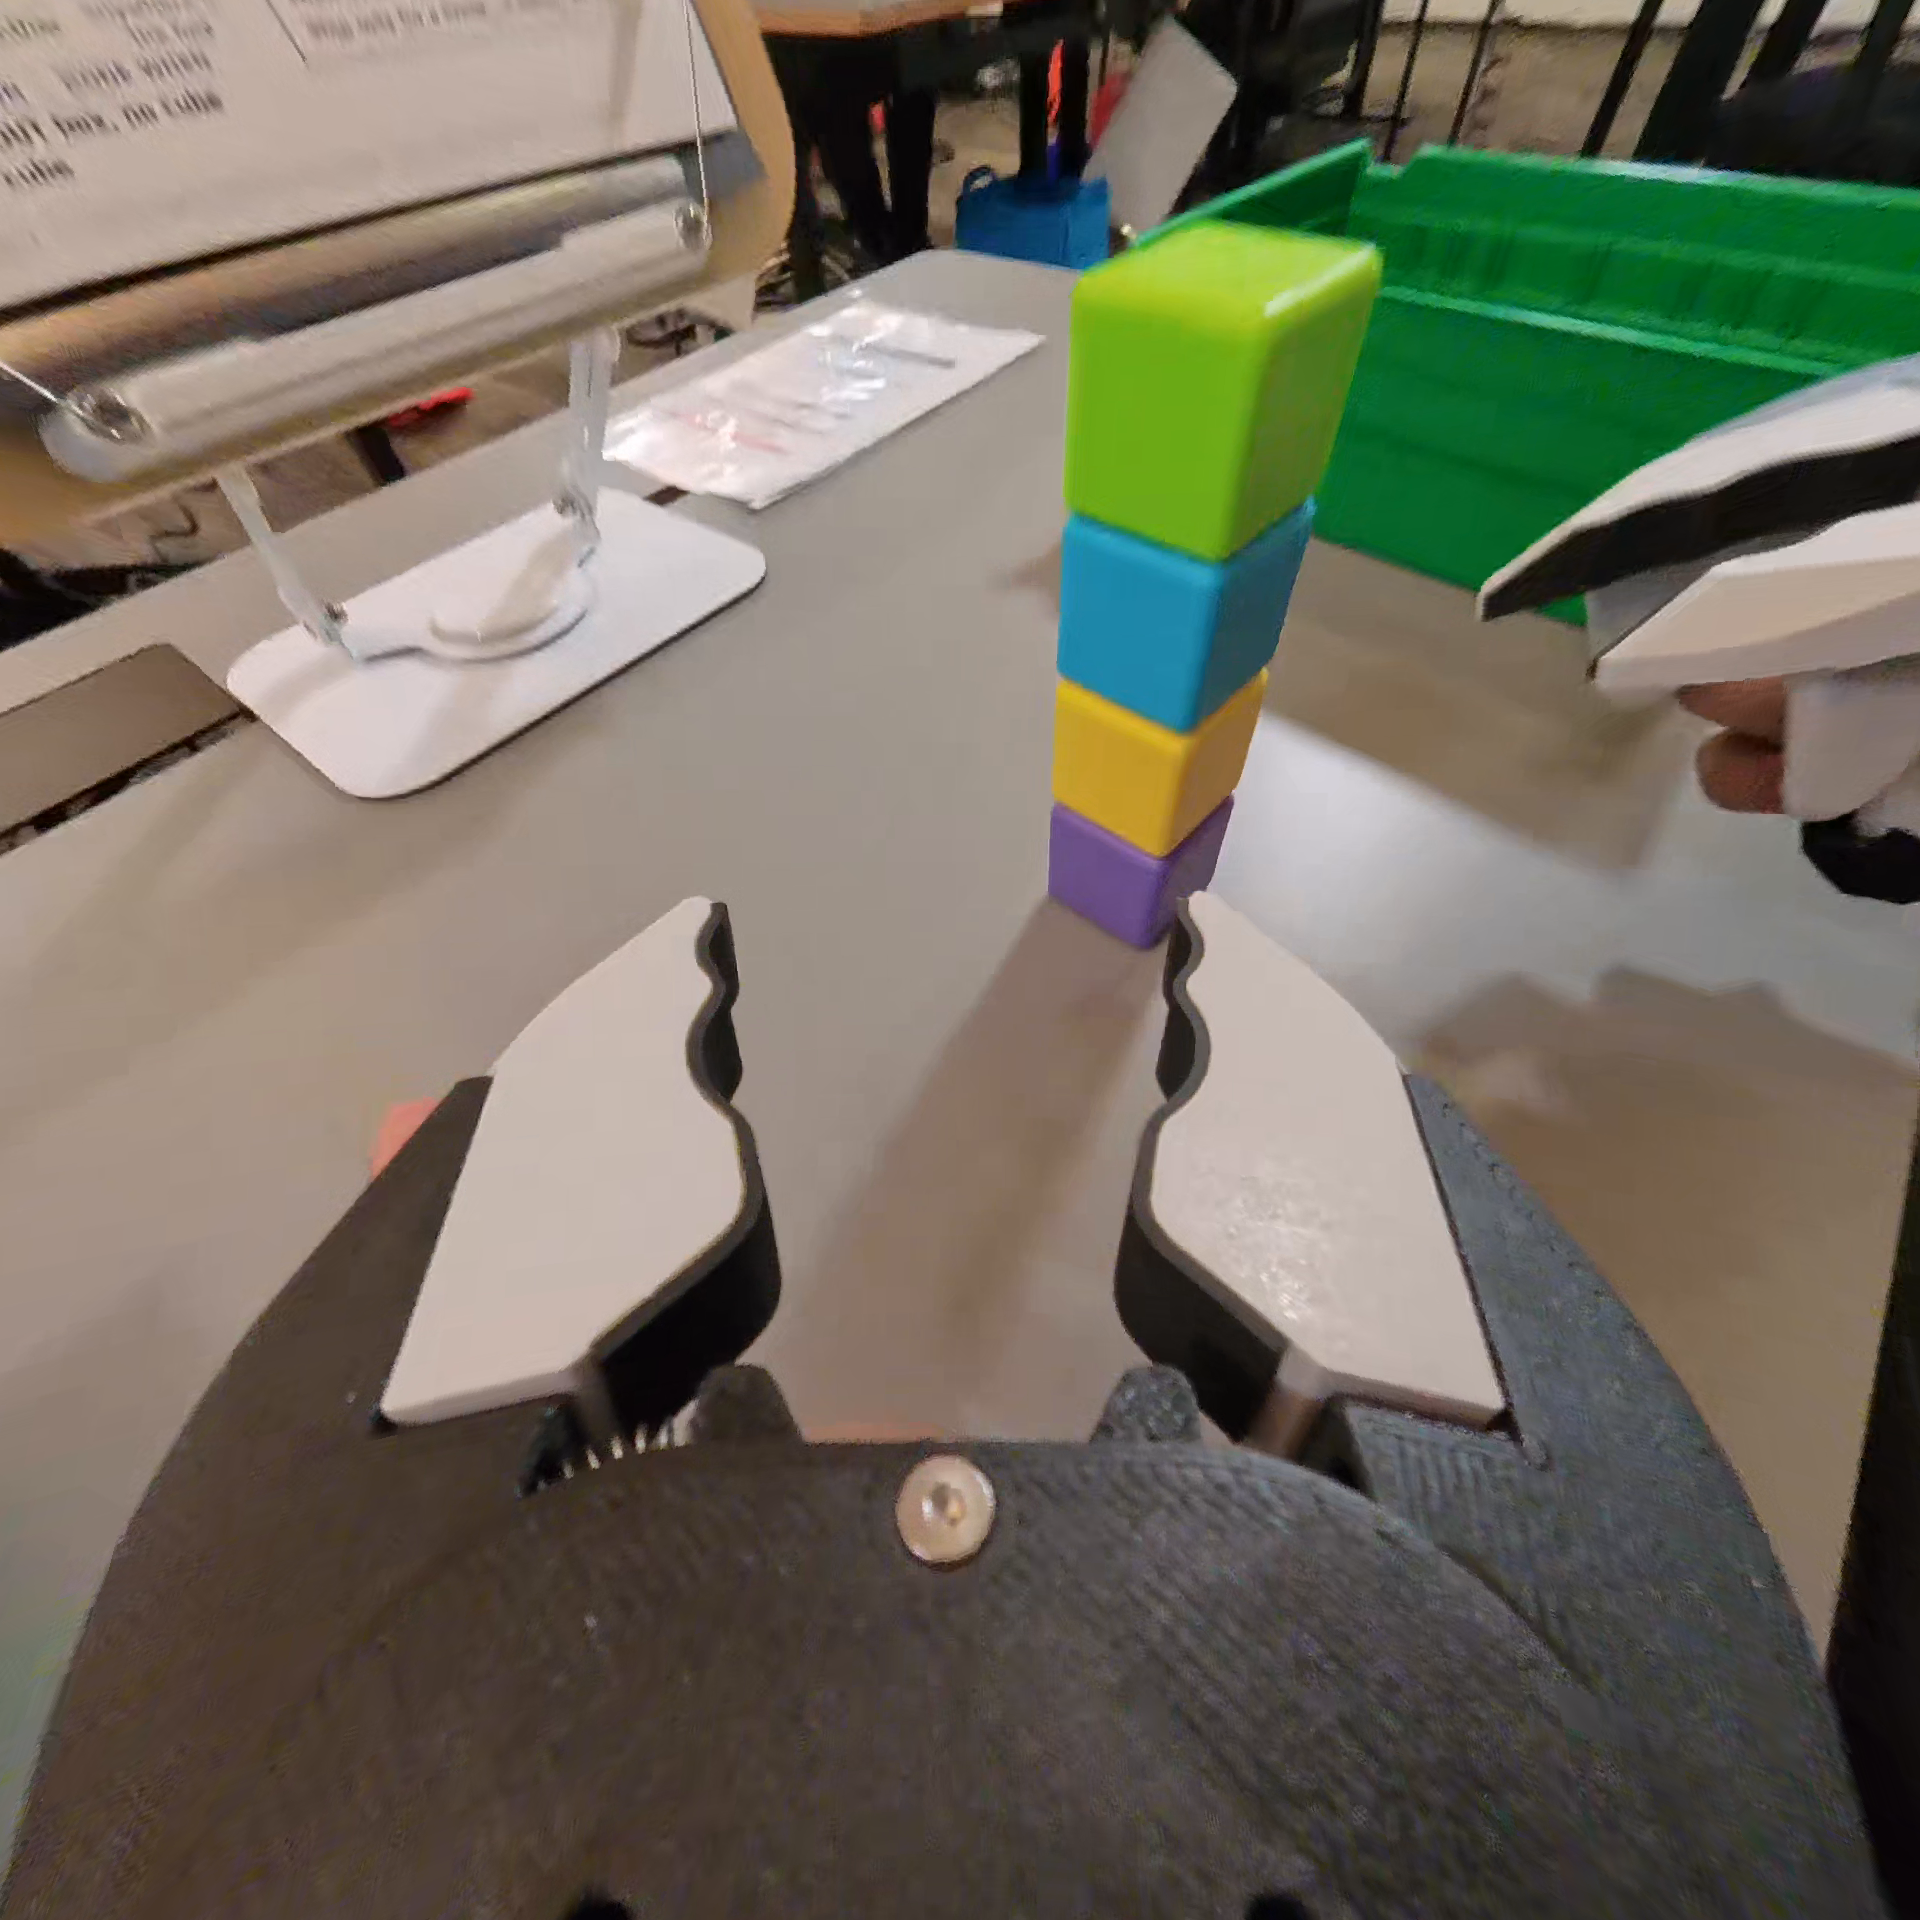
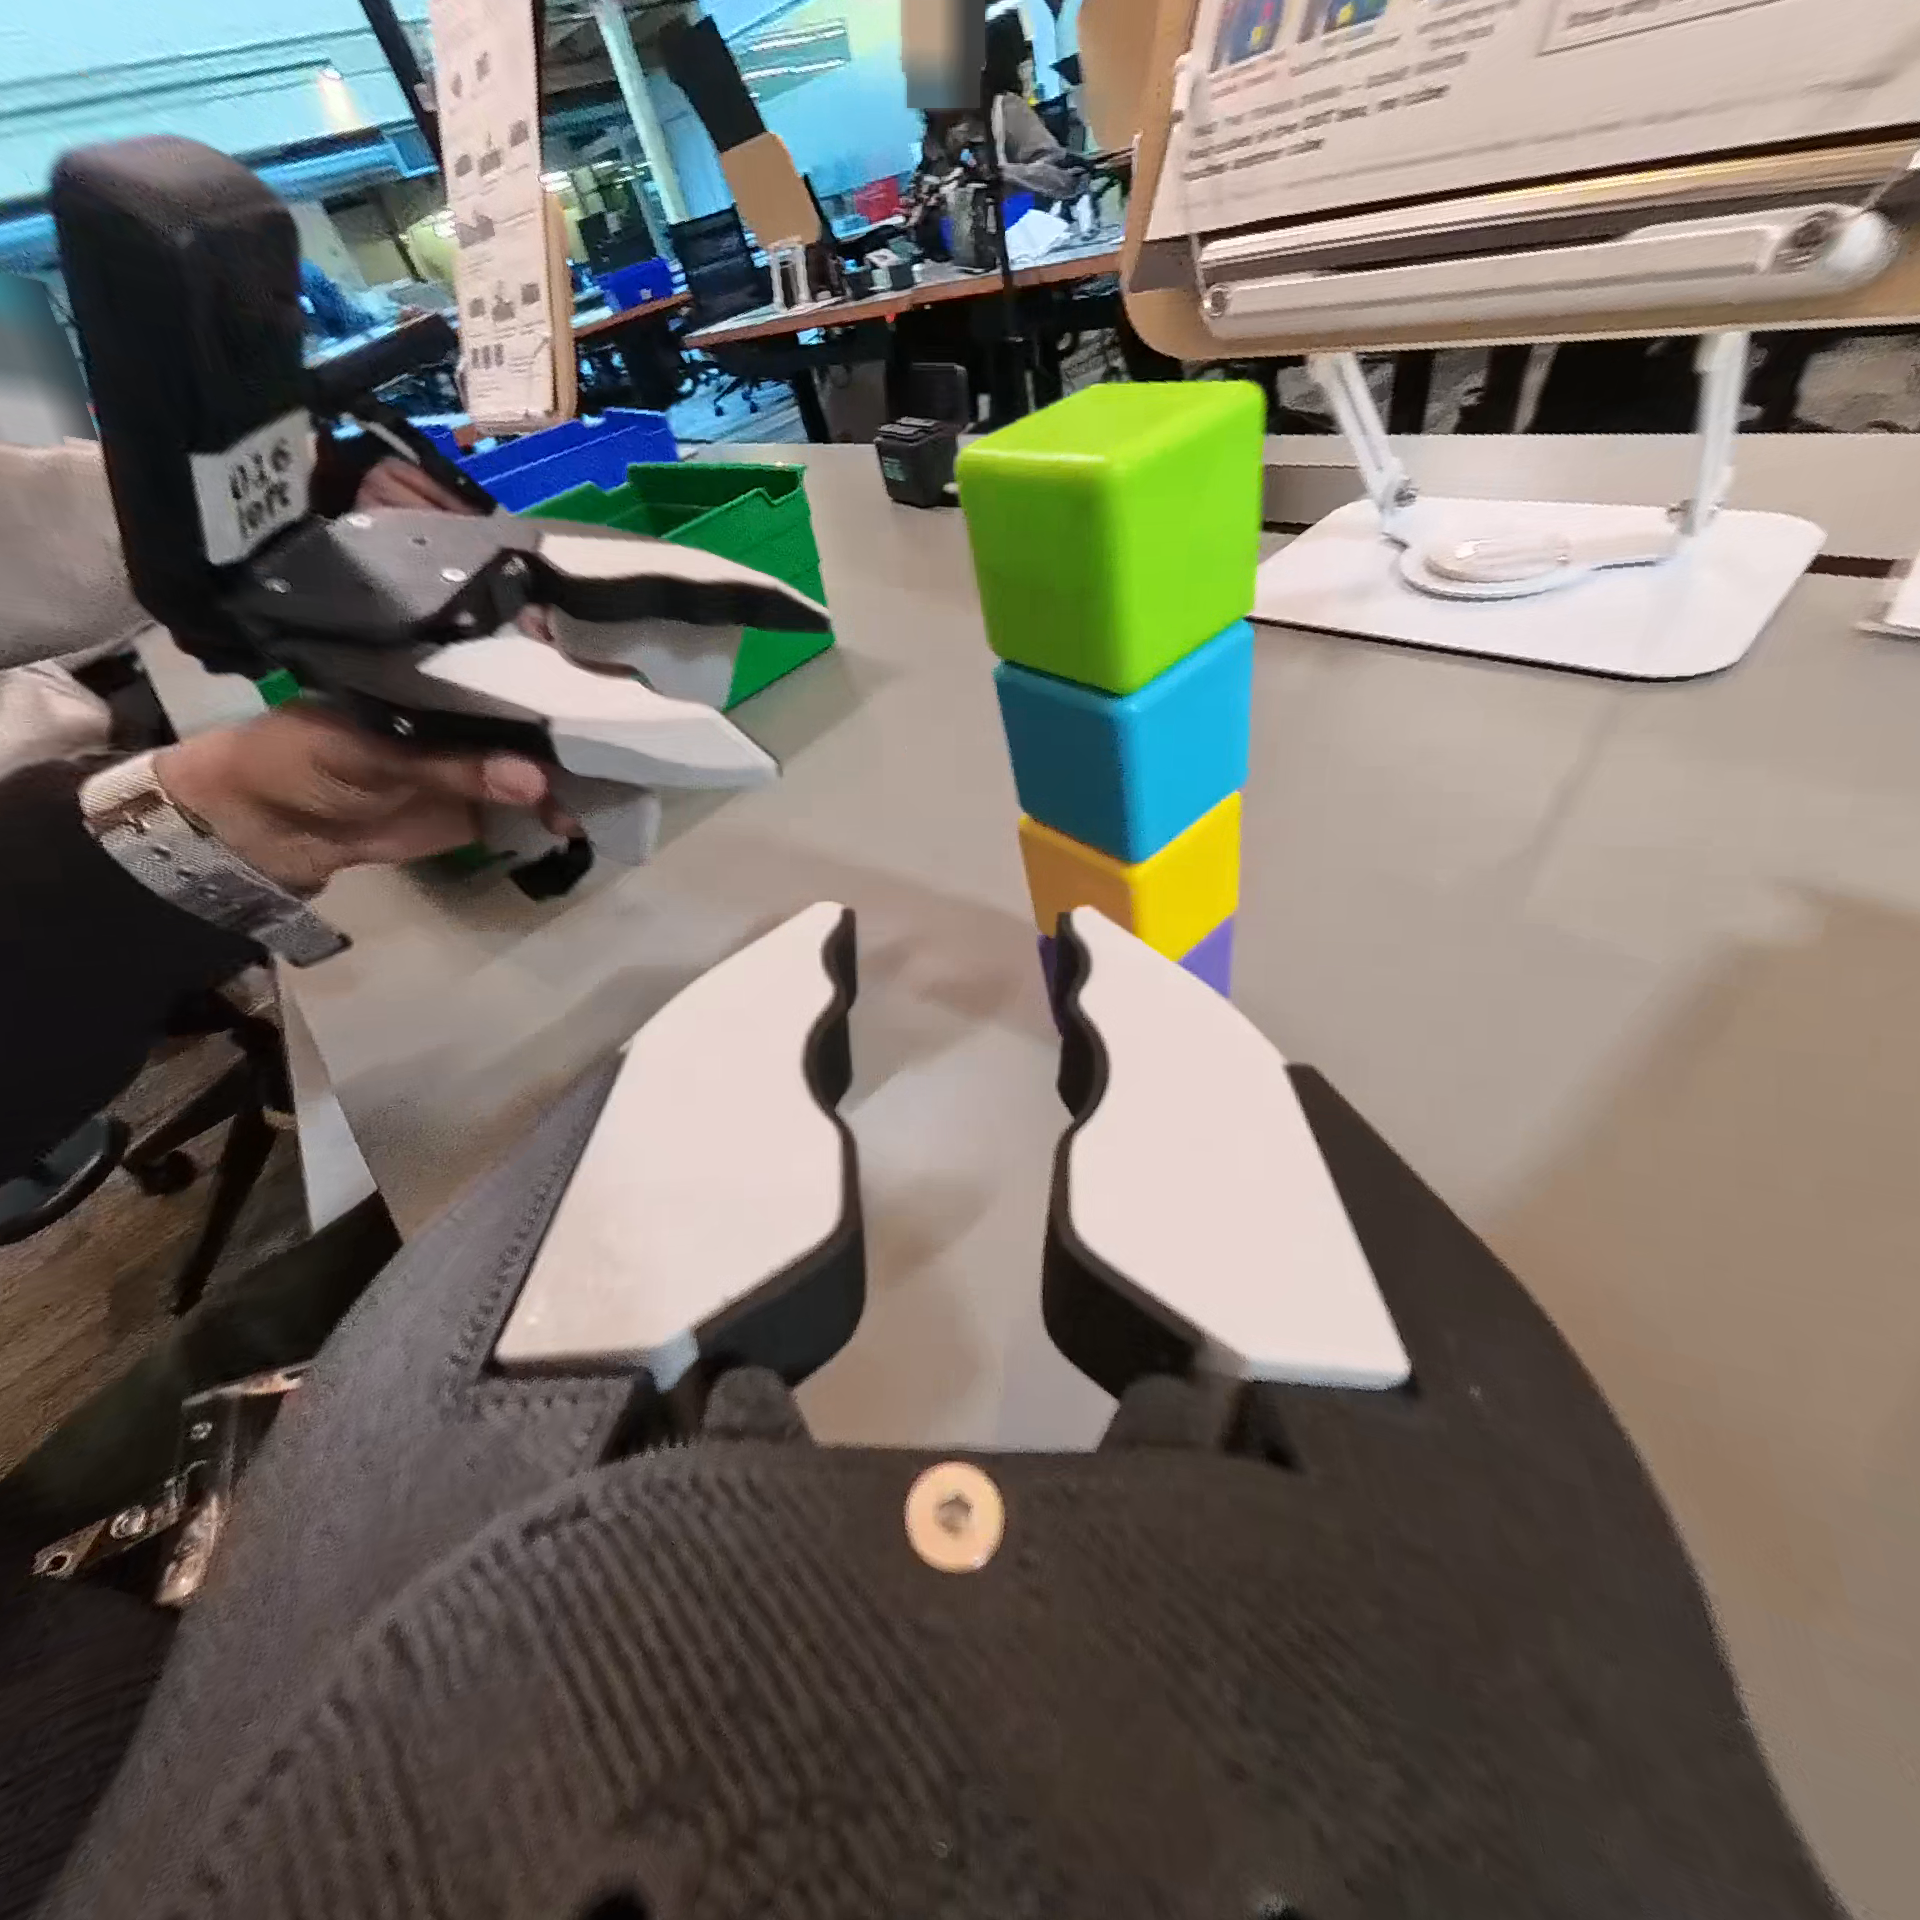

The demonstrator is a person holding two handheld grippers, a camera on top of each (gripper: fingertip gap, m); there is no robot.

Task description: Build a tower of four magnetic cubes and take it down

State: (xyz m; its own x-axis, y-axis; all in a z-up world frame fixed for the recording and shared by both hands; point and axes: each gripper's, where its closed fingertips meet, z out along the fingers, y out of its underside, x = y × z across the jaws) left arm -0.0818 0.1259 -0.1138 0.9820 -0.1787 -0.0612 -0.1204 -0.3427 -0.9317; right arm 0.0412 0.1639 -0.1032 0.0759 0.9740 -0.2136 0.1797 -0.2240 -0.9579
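Tower [image 1: 1174,582] stands outside green bin [image 1: 1621,312], seemingly empty.

Blurred print on the stand-held sheet [image 2: 1538,94] and hanging poster [image 2: 499,208], none legible.

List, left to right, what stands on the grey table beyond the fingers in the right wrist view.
Left gripper held in a hand → green plastic bin → tower of four stacked cubes, lime green on top → white flat base of the document stand.
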